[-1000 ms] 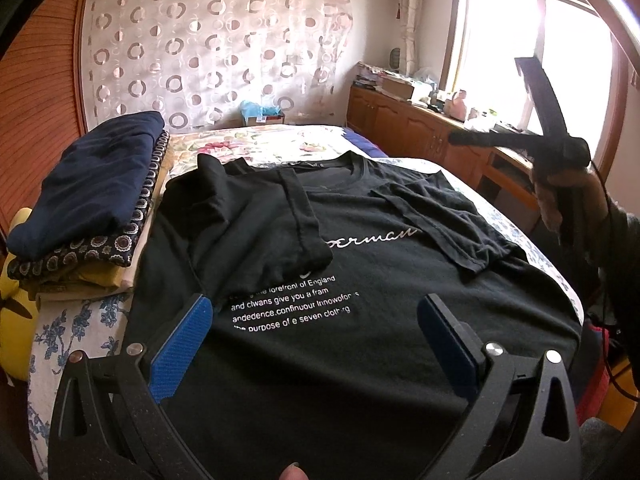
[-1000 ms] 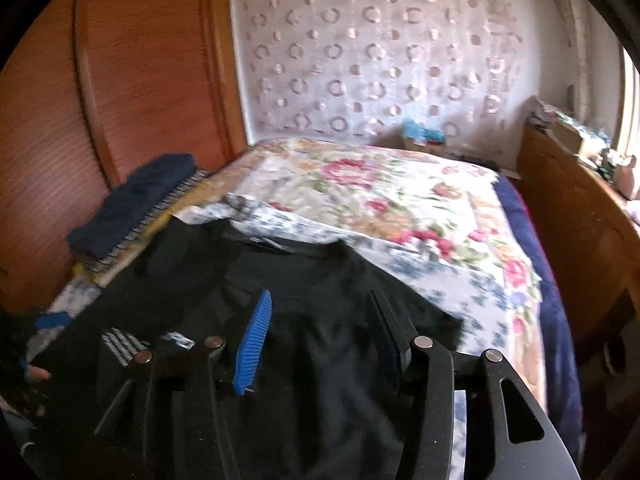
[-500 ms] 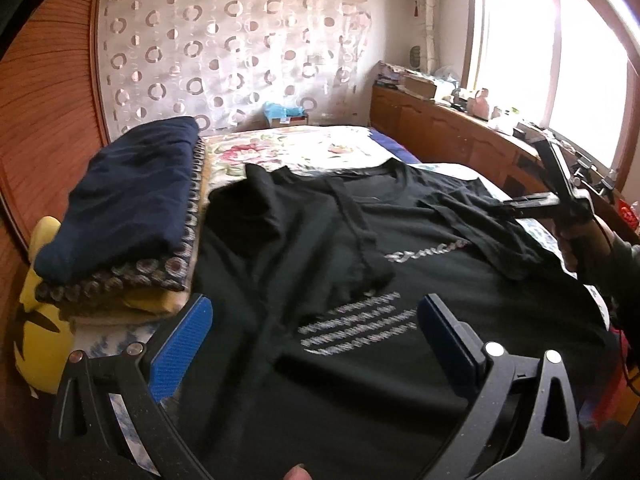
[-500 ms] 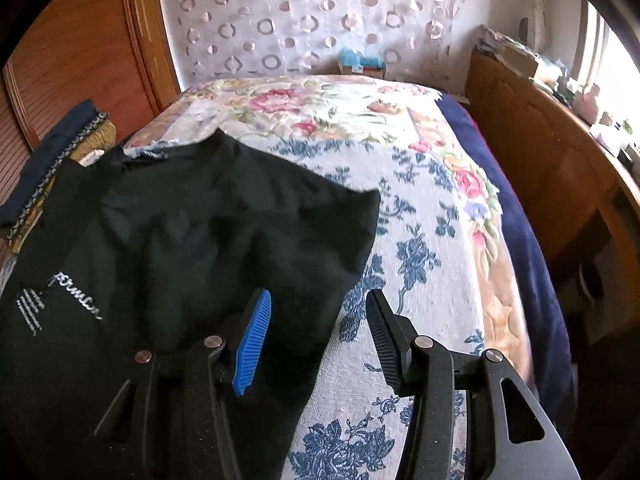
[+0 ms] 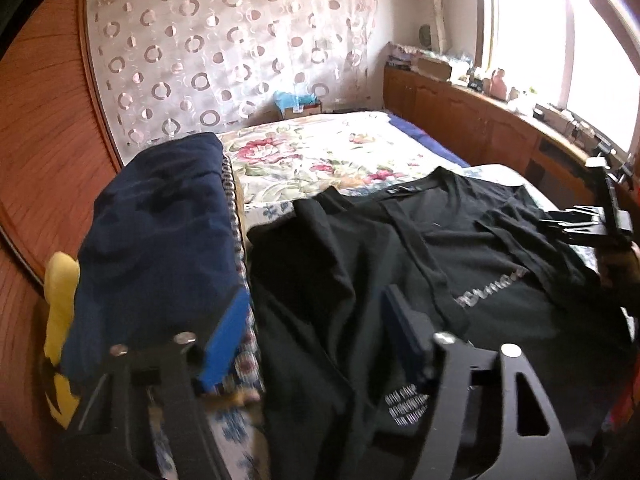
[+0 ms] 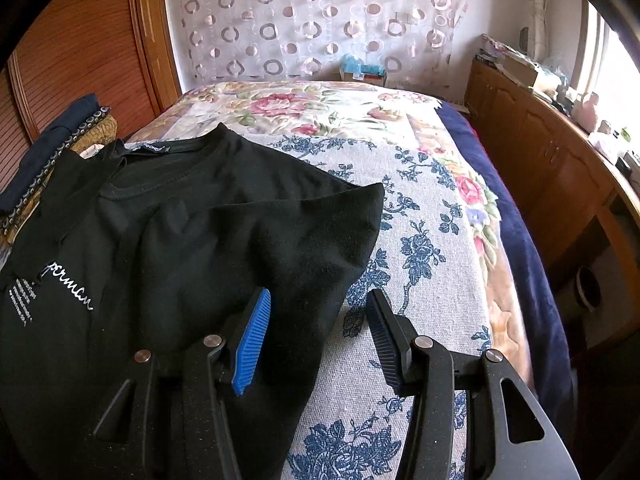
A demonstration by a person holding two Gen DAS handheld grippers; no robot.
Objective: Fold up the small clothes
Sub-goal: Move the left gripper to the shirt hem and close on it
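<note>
Two grippers work a black cotton T-shirt with white lettering (image 6: 168,248), spread on the floral bedspread (image 6: 432,216) with both sleeves already folded inward. The left gripper (image 5: 316,324) has just been narrowing, its jaws apart over the shirt's left edge, pads not visibly pressing cloth. The right gripper (image 6: 318,332) stands half open, straddling the right edge where a sleeve lies loose (nothing pinched yet). The risk: closing on one layer only, so the sleeve unfolds on lifting. At the left, the gripper could snag the stack of folded clothes topped in navy (image 5: 156,232) just beside it.
</note>
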